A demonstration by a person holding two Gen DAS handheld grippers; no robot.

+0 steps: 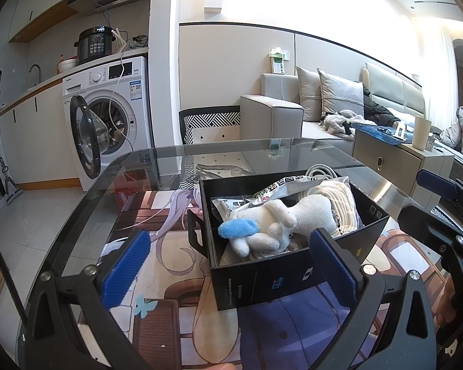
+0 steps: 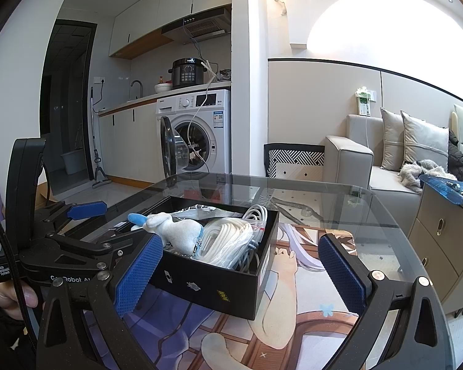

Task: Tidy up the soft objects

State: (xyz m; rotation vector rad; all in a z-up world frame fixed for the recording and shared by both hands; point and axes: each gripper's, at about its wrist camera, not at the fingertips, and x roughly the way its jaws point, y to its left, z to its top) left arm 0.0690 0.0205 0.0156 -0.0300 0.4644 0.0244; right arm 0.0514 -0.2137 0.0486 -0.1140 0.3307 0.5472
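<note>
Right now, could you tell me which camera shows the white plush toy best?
The left wrist view: the white plush toy lies fully visible, close, inside the black box. The right wrist view shows it smaller, partly hidden behind the left gripper's finger.

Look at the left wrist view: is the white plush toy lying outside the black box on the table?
No, the white plush toy lies inside the black box, on top of packets and coiled cord.

Both grippers, left (image 1: 231,271) and right (image 2: 240,274), are held level, side by side, jaws spread wide, nothing gripped.
</note>
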